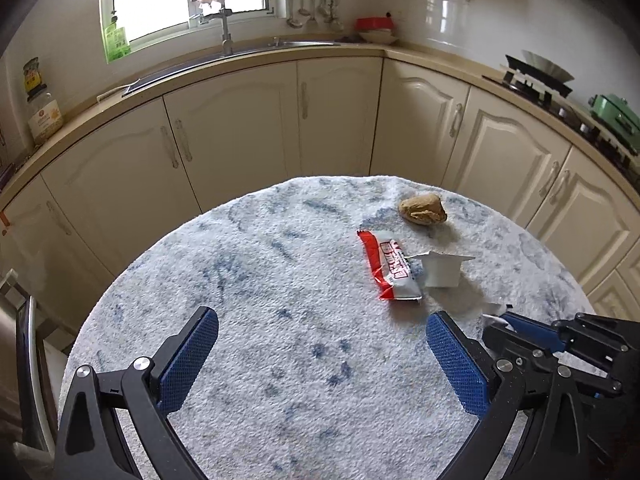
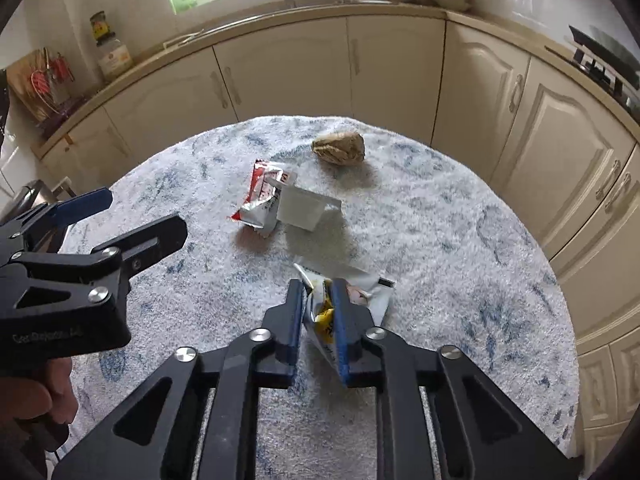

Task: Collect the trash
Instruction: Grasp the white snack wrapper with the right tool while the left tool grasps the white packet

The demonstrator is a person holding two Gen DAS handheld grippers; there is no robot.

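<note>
A red and white snack wrapper point(image 1: 390, 268) point(image 2: 262, 196) lies on the round table, touching a small white cup point(image 1: 440, 270) point(image 2: 302, 208) on its side. A crumpled brown paper ball point(image 1: 423, 209) point(image 2: 339, 148) lies beyond them. My right gripper point(image 2: 318, 296) is shut on a white and yellow wrapper point(image 2: 348, 294) at the table's near middle; it shows at the right edge of the left wrist view point(image 1: 520, 326). My left gripper point(image 1: 320, 330) is open and empty, above the table short of the red wrapper; it shows at the left of the right wrist view point(image 2: 132, 220).
The round table point(image 1: 260, 280) has a white cloth with blue flecks. Cream kitchen cabinets point(image 1: 240, 128) curve around behind it, with a sink and tap point(image 1: 226, 36) under the window and a stove point(image 1: 536, 80) at the right. A chair point(image 1: 28, 360) stands left of the table.
</note>
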